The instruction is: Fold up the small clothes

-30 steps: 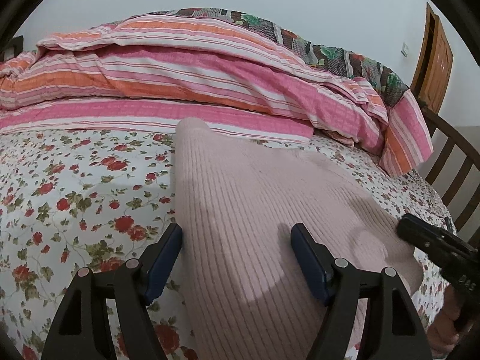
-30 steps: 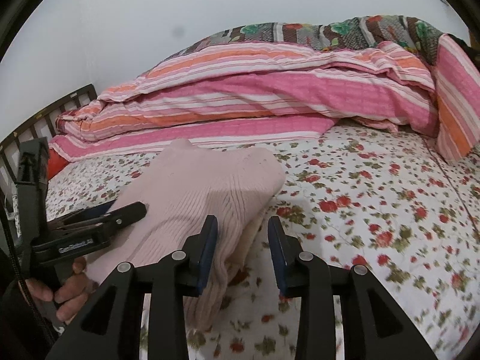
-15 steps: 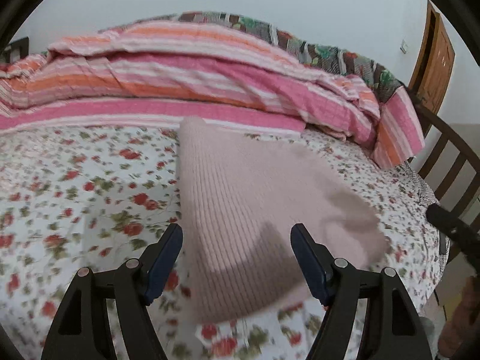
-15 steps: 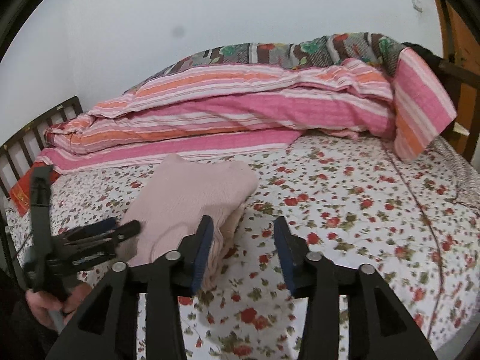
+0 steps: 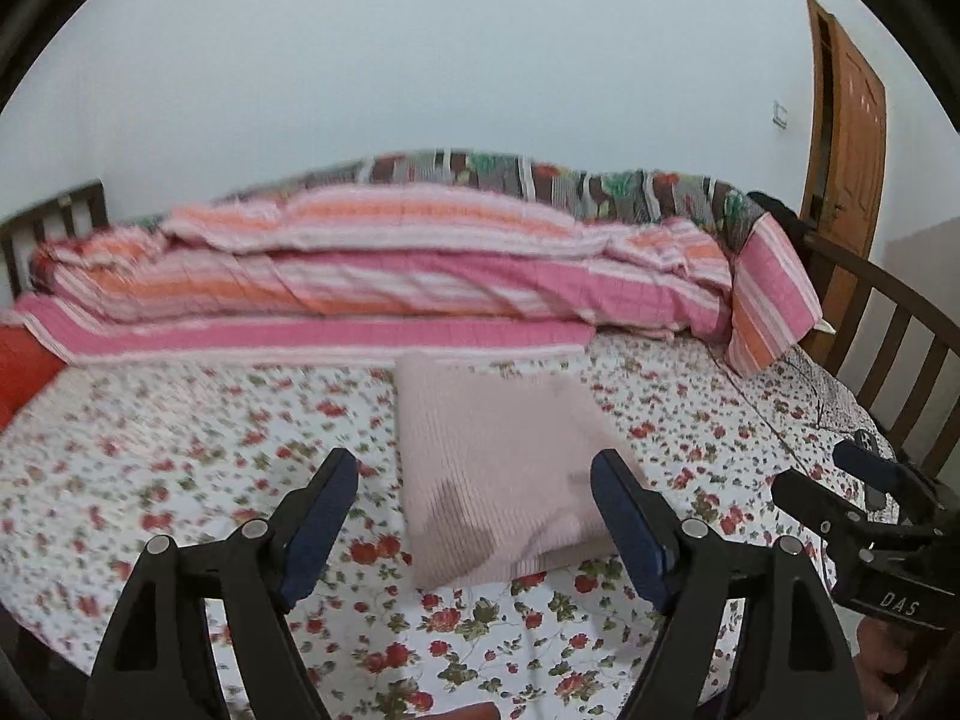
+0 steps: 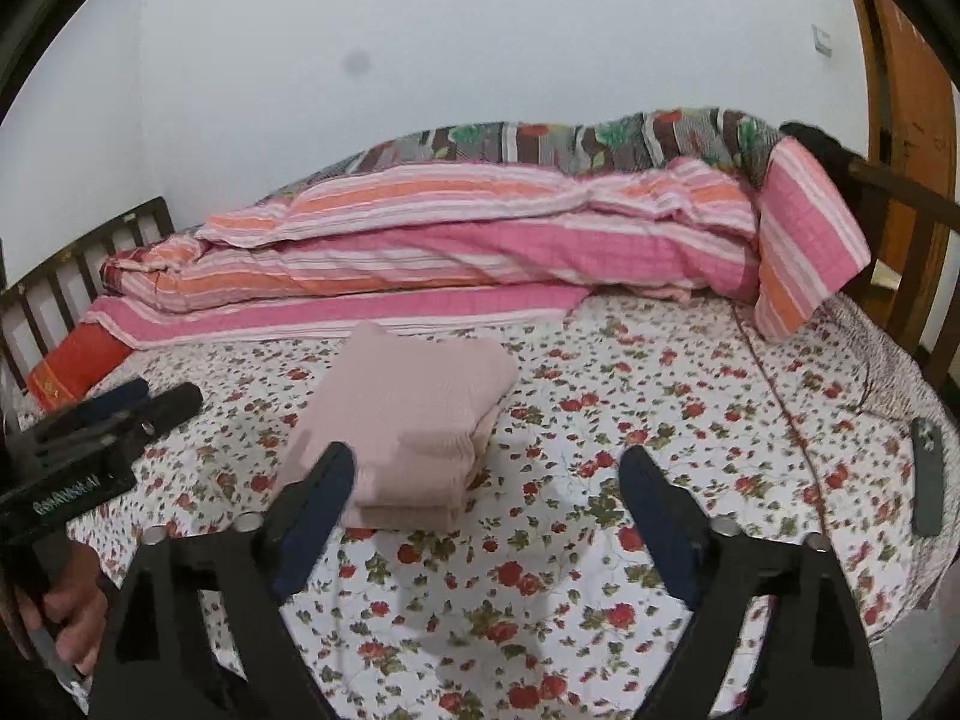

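Ahead of both my tools lies the floral bed [image 6: 600, 396]; on it, the folded pink garment [image 6: 408, 414], now farther off. My right gripper [image 6: 486, 498] has spread wide and released it; my left gripper [image 5: 474, 516] gapes empty too. Folding looks finished.

— Where's the sweater [image 6: 408, 414]?
— Folded, mid-bed [image 6: 600, 570], near the striped quilt [image 6: 480, 246].
— The right gripper [image 6: 486, 498]?
— Jaws wide apart, holding nothing, above the sheet near the front edge.
— The left gripper [image 6: 120, 414]?
— At the left edge; phone [image 6: 926, 483] near the right edge
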Motion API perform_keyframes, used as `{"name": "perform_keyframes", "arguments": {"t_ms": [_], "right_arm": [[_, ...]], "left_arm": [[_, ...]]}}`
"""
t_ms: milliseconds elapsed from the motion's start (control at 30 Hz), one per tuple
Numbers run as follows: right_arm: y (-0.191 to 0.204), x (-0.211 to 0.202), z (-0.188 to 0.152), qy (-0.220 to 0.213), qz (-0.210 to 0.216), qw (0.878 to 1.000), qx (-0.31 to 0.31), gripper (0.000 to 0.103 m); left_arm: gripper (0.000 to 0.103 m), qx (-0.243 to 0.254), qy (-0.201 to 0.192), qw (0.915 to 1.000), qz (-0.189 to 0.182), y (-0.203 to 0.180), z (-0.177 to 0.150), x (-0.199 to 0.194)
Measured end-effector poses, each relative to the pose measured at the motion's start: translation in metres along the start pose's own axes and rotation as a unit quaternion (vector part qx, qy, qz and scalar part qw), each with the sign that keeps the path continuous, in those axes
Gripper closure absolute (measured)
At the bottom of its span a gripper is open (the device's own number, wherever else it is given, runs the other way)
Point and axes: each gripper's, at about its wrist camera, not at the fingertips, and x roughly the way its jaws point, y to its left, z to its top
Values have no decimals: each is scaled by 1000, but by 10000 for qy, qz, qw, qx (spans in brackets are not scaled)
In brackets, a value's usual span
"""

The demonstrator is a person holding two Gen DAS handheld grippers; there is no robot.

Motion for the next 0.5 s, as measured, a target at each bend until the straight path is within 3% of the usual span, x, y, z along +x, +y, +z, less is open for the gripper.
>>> {"name": "perform_keyframes", "arguments": {"t_ms": [100, 500], "right_arm": [[-3, -12, 3, -104, -169, 9998, -15, 7], [-13, -38, 10, -118, -306, 9994, 118, 5]], "left_arm": [[18, 79, -165, 9997, 154, -9, 5, -17], [18, 33, -20, 9996, 277, -22, 2, -28]]}}
